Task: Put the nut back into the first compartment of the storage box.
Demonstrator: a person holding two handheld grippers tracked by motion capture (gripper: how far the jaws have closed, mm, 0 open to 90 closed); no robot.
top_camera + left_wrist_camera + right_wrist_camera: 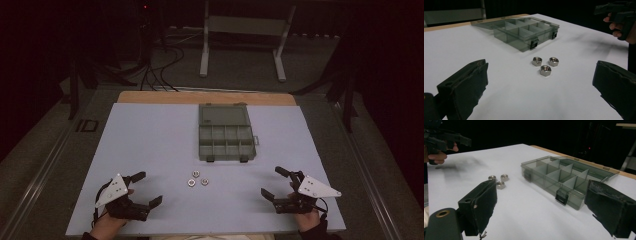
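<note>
Three steel nuts [197,179] lie clustered on the bench [150,140], just at 6 o'clock from the open grey organizer box [226,134]. The left tool [144,189] rests low at 8 o'clock from them, jaws spread and empty. The right tool [274,183] sits at 4 o'clock, likewise spread, its hand [306,219] gripping from below.

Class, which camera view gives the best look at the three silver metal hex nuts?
The left gripper view: the three silver metal hex nuts lie near, unblocked, holes visible. In the right gripper view a jaw partly hides one. In the high view they are tiny.
</note>
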